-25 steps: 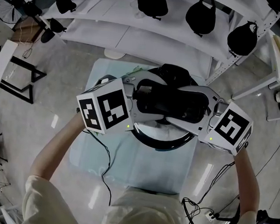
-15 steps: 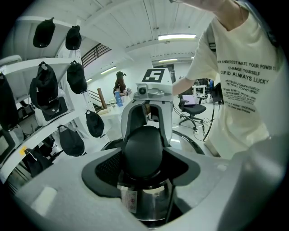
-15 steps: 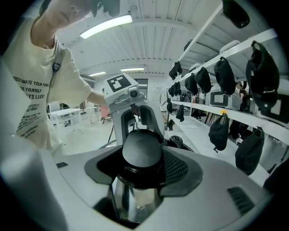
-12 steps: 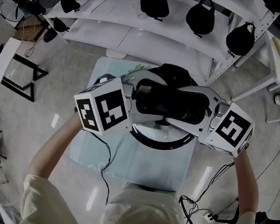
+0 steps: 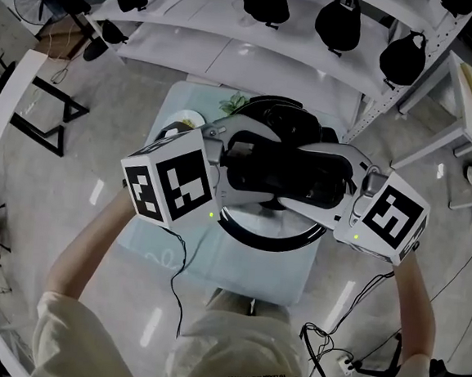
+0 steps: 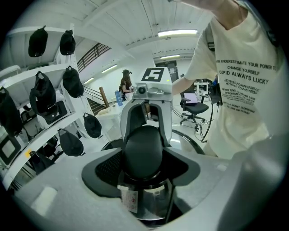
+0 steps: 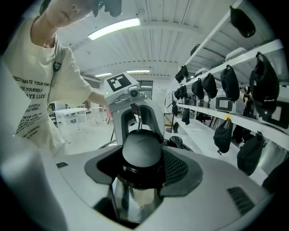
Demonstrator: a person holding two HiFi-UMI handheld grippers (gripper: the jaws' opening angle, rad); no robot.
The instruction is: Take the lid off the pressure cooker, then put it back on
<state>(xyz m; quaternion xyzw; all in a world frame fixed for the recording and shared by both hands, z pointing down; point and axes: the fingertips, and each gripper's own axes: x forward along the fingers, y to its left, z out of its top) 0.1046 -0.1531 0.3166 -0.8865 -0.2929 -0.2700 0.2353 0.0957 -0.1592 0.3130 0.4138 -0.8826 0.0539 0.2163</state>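
Currently, the left gripper (image 6: 144, 168) and right gripper (image 7: 141, 171) are clamping the knob (image 6: 143, 146) from opposite sides, with both sets of jaws standing wide. The lid (image 5: 268, 241) is hanging level beneath them, knob pointing up. The grippers are hiding its centre. A dark pot (image 5: 282, 114) is sitting just beyond, partly covered.

We find the left gripper (image 5: 250, 172) and right gripper (image 5: 306, 183) clamped from opposite sides over the round black-rimmed steel lid (image 5: 264, 237), blocking the way in from above. Behind it a dark round pot (image 5: 285, 118) fills the pale green table's (image 5: 245, 271) far end, near white shelves (image 5: 190, 52) hung with black caps (image 5: 339, 24). The table's near strip and the grey floor (image 5: 54, 200) to its left lie open.
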